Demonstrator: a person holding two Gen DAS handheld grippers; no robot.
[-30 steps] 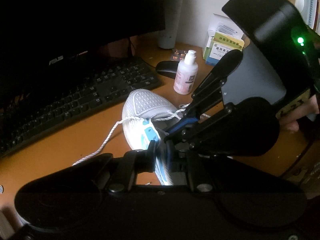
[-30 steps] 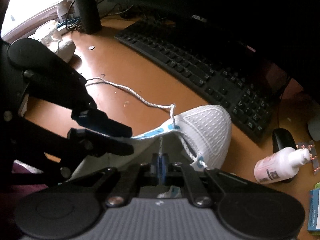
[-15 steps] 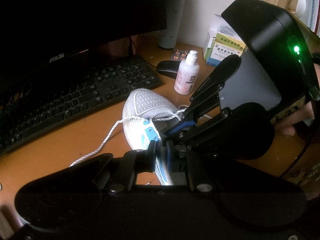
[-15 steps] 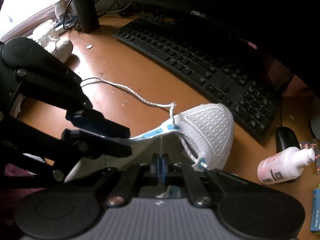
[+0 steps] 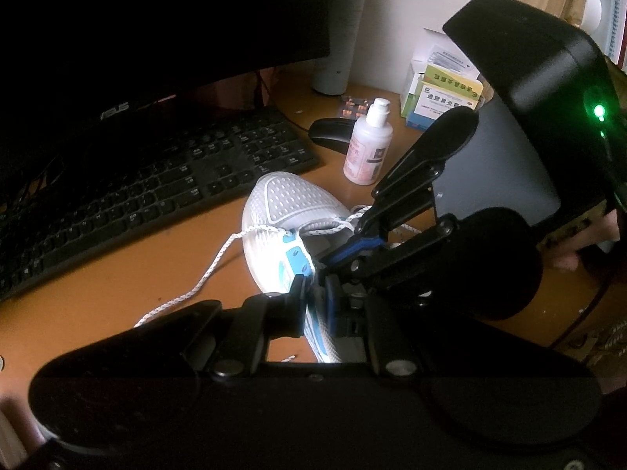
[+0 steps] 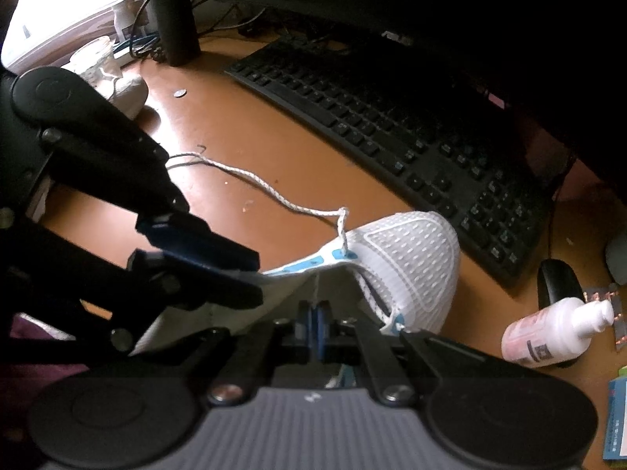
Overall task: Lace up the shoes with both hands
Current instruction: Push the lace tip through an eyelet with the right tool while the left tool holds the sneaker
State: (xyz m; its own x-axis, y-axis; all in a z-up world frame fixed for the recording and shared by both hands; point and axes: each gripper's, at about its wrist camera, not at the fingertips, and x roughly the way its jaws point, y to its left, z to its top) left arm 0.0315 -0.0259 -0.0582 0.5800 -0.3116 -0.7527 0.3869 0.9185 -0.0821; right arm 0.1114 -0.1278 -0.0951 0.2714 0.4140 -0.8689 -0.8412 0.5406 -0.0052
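On the desk (image 5: pixel 117 274), in front of the keyboard (image 5: pixel 156 180), the white shoe (image 5: pixel 290 203) lies with its toe toward the keys. Nothing has shifted over the last second: both grippers hold still. The left gripper (image 5: pixel 313 297) is clamped on the shoe's blue-trimmed eyelet edge, holding it open. The right gripper (image 6: pixel 318 313) is pinched shut on a thin strand of lace (image 6: pixel 274 196) beneath the first eyelet. The lacing looks barely begun; the pause suggests the strand awaits its pull through.
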